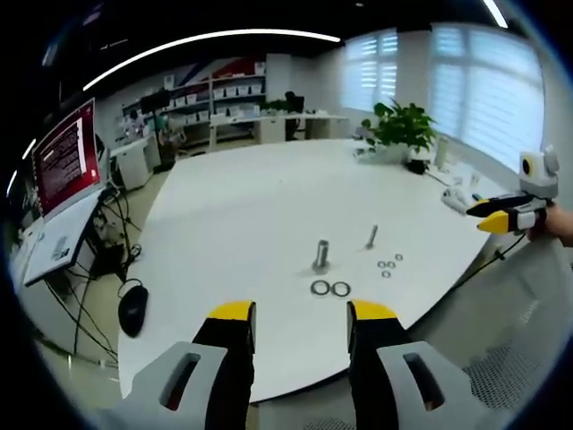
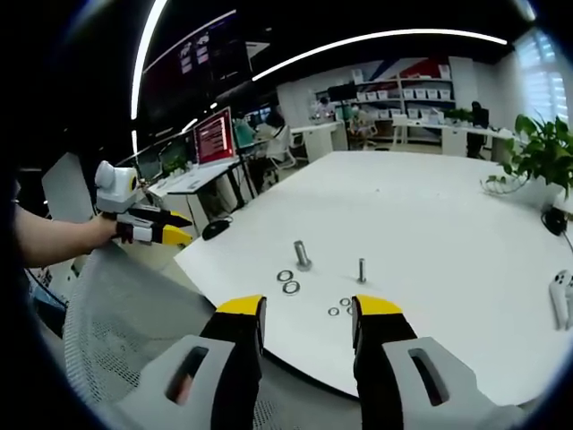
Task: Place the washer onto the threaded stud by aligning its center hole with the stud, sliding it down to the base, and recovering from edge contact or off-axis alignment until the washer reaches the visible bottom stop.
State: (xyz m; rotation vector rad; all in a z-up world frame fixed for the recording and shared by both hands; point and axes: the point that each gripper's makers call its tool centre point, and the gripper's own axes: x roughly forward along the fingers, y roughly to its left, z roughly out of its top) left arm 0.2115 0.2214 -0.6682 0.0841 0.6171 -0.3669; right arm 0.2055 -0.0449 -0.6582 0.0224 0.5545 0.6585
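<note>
On the white round table (image 1: 260, 206) stand a thick threaded stud (image 1: 321, 255) and a thinner stud (image 1: 372, 236). Two large washers (image 1: 330, 288) lie side by side in front of the thick stud, and a few small washers (image 1: 388, 265) lie near the thin one. My left gripper (image 1: 301, 315) hovers open before the table's near edge, nothing between its fingers. The right gripper (image 1: 498, 217) enters from the right, held by a hand. In the right gripper view the thick stud (image 2: 303, 254), thin stud (image 2: 362, 270), large washers (image 2: 287, 281) and small washers (image 2: 341, 307) lie beyond my open right gripper (image 2: 308, 312); the left gripper (image 2: 152, 227) shows at left.
A mesh chair back (image 2: 125, 313) sits below the table's near edge. A potted plant (image 1: 403, 130) stands at the far side, a white controller (image 2: 561, 300) near the edge. A desk with a red monitor (image 1: 64, 159) and a mouse (image 1: 132, 307) lies to the left.
</note>
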